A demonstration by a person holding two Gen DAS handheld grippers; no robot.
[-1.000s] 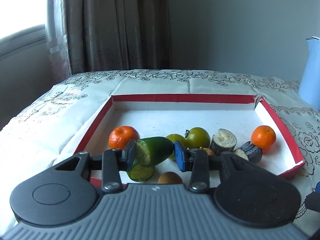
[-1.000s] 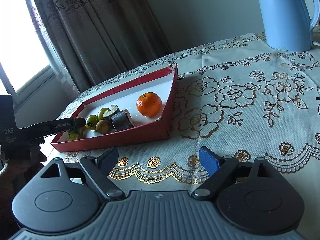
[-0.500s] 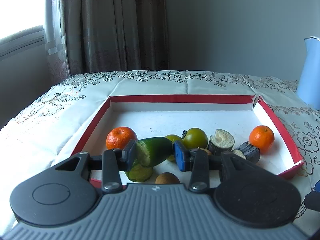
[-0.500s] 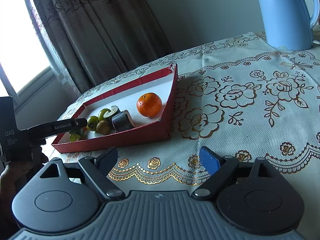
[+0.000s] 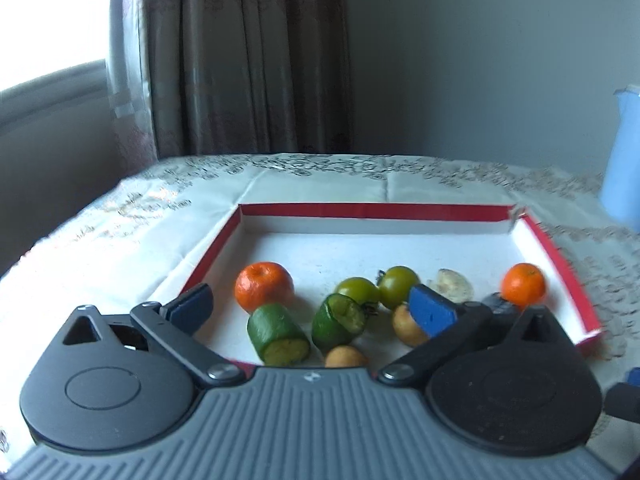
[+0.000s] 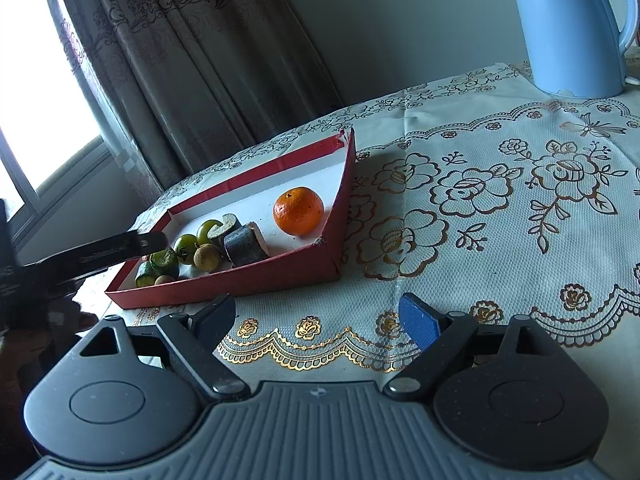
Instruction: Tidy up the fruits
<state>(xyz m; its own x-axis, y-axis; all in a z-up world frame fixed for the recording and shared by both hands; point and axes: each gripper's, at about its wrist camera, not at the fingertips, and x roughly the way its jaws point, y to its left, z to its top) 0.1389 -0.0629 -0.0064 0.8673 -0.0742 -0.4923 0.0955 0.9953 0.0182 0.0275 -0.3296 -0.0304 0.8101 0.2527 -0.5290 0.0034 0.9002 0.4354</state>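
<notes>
Your left hand-held gripper (image 5: 312,308) has just been opening and now stands released; the green cucumber piece (image 5: 339,322) lies free between its fingers in the red tray (image 5: 208,264), a second piece (image 5: 277,334) just beside it. Beyond them sit an orange (image 5: 264,286) and two green tomatoes (image 5: 398,286). Your right hand-held gripper (image 6: 320,314) hangs spread over the flowered cloth of the surface (image 6: 500,208), grasping nothing. Farther off stand a blue kettle (image 6: 572,28) and brown curtains (image 5: 248,56).
</notes>
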